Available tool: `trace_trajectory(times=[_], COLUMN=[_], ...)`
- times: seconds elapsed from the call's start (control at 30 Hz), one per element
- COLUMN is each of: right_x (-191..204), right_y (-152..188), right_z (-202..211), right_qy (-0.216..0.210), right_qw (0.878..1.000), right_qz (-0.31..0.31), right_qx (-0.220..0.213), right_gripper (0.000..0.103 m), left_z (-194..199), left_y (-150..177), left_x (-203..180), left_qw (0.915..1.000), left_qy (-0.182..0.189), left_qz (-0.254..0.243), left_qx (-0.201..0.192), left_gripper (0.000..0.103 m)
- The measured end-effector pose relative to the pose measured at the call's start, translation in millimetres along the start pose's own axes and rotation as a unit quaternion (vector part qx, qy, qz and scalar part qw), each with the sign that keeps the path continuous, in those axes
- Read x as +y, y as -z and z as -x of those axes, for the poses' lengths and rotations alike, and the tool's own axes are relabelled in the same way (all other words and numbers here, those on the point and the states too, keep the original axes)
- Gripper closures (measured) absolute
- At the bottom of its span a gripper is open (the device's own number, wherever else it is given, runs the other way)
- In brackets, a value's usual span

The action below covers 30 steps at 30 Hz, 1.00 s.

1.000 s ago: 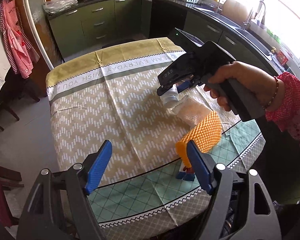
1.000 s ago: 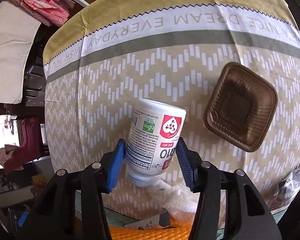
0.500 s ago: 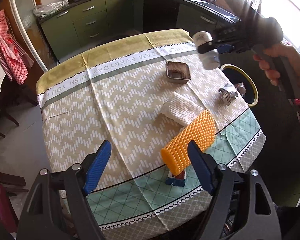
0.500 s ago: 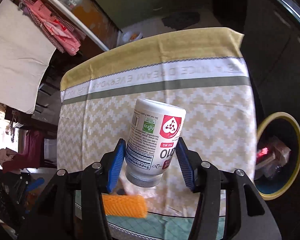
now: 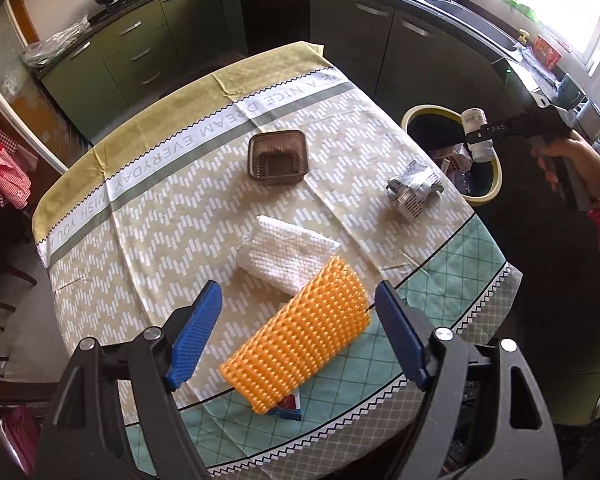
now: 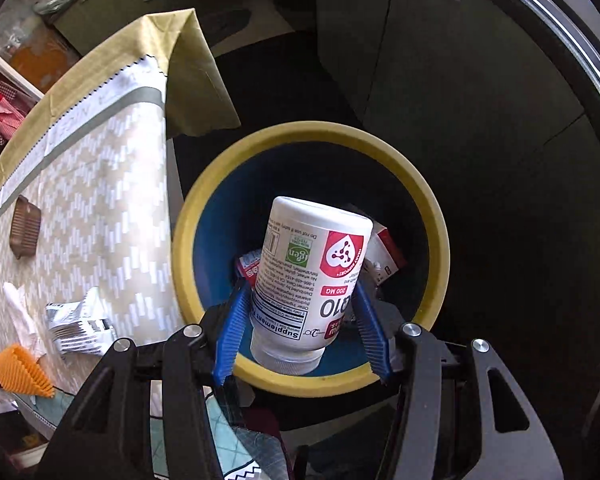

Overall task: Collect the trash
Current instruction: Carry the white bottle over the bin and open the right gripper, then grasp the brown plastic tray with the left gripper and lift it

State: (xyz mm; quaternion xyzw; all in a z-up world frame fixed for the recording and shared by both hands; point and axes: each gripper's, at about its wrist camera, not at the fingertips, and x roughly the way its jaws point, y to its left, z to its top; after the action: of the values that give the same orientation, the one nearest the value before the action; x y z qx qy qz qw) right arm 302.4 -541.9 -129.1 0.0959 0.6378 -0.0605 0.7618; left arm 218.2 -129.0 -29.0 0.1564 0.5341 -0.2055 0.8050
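Observation:
My right gripper [image 6: 300, 312] is shut on a white supplement bottle [image 6: 312, 276] and holds it over the yellow-rimmed blue trash bin [image 6: 436, 220] beside the table; the bottle [image 5: 475, 132] also shows in the left wrist view above the bin [image 5: 494, 168]. Red and white packets lie in the bin. My left gripper [image 5: 296, 332] is open above the table's near edge, over an orange foam net [image 5: 300, 348]. A white foam net [image 5: 288, 256], a brown plastic tray [image 5: 278, 156] and a crumpled silver wrapper [image 5: 412, 188] lie on the tablecloth.
The round table [image 5: 160, 216] has a patterned cloth. Dark green kitchen cabinets [image 5: 140, 48] and a counter run behind and to the right. A small red and blue packet [image 5: 290, 404] lies under the orange net. Chairs stand at the left.
My right gripper has carried the bottle from over the table to the right, out above the trash bin. My left gripper has stayed open near the orange net.

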Motion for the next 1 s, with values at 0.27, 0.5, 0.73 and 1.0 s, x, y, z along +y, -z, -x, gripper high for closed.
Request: trace_trajectory(times=[0.27,0.5,0.73,1.0], right_x=[-22.5,-30.6,-30.3,-42.3], right_y=[-7.7,17.1,30.5,35.5], right_z=[-18.5,0.5,0.9,-3.0], right_qy=[0.003,-0.023,-0.037,-0.047], right_qw=[1.0,1.0,0.999,0.999], right_qz=[-0.012,-0.004,0.001,-0.006], right_qx=[0.0,-0.011,-0.011,-0.011], right_gripper=[0.041,0.041,0.041,0.04], left_z=[-16.2,-56.0,-119.8,-168.4], left_y=[-26.2,-76.4,-122.1,-131.5], left_x=[-9.8,-5.3,4.0,-0.8], left_qw=[0.9998,0.9997,0.9973,0.9934], left_qy=[-0.012,-0.014,-0.028,-0.032], left_qz=[-0.006,0.013,0.044,0.045], left_qx=[0.013,0.017,0.051,0.1], left_gripper=[0.028,0.028,0.042,0.067])
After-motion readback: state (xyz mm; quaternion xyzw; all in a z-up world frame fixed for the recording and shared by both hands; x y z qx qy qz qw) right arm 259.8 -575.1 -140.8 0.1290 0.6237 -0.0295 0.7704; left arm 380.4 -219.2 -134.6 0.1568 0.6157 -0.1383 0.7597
